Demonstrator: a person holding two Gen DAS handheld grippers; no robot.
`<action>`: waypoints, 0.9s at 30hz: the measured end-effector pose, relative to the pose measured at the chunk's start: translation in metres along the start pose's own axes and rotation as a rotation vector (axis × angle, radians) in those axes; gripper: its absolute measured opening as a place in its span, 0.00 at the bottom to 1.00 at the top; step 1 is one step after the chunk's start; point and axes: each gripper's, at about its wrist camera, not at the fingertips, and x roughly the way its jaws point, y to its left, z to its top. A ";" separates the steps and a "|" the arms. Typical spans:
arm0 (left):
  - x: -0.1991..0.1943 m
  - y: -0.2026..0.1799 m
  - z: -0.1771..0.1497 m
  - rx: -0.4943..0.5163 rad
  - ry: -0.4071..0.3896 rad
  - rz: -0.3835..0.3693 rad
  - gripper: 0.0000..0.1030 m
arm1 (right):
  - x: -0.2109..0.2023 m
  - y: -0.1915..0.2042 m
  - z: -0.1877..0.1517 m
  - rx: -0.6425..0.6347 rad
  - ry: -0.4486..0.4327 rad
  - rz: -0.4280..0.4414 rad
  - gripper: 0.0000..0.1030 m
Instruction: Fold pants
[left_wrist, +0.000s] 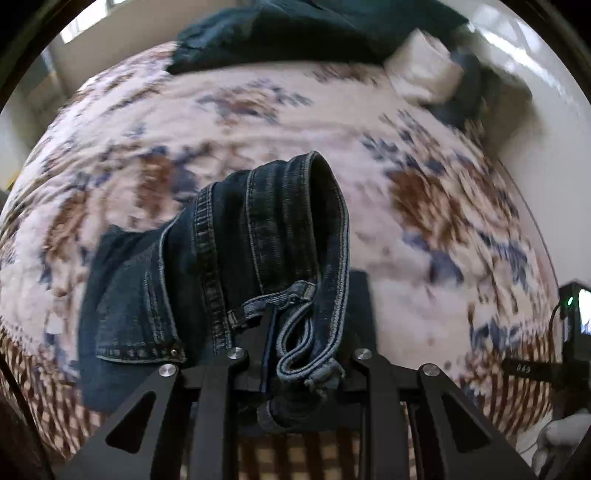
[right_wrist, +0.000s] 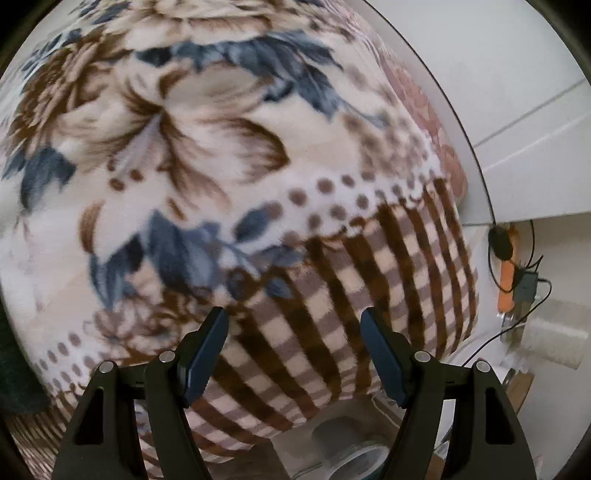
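Denim pants (left_wrist: 258, 251) bunch at lower centre, clamped in the left gripper (left_wrist: 291, 354); right gripper (right_wrist: 293, 328) gapes apart over the floral blanket (right_wrist: 221, 147).

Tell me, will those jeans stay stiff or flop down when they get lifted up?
Probably floppy: the jeans already droop in bunched folds from the left hand-held gripper, which is shut on them. They look fairly heavy for cloth, given the thick seams and stacked layers. They likely won't slip easily, since denim is rough. The right hand-held gripper is open and empty.

A bed under a fleecy cream blanket (right_wrist: 229, 155) with brown and blue flowers, beside glossy white wall (right_wrist: 517, 74); bright window (left_wrist: 79, 24) beyond.
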 end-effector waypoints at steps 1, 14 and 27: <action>0.006 -0.007 -0.002 0.015 0.012 0.000 0.19 | 0.003 -0.003 0.000 0.003 0.005 0.003 0.74; 0.024 -0.032 0.006 0.026 0.183 -0.093 0.82 | 0.012 -0.023 -0.002 0.057 0.069 0.130 0.74; -0.021 0.131 0.024 -0.286 0.197 0.066 0.99 | -0.071 0.090 -0.004 -0.144 0.085 0.812 0.74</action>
